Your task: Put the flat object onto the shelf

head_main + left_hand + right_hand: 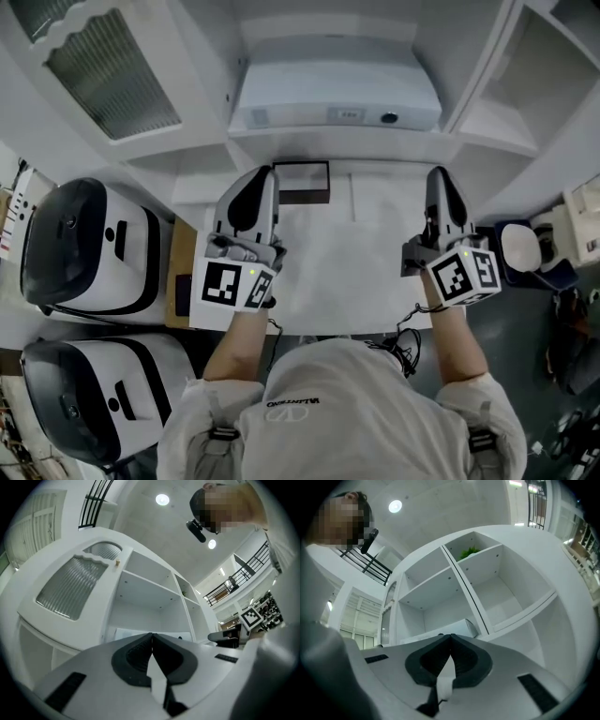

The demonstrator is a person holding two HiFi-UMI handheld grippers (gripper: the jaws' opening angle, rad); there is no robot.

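Head view: flat object dark-rimmed, pale centre

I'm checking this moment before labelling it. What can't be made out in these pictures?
- Head view: the dark-framed object on the table is too small to identify.
- Head view: the label on the white box on the shelf is too small to read.
- Right gripper view: the green thing in a top compartment is too small to identify.
- Gripper views: the left gripper and right gripper point up at the shelves, so the table is out of view.
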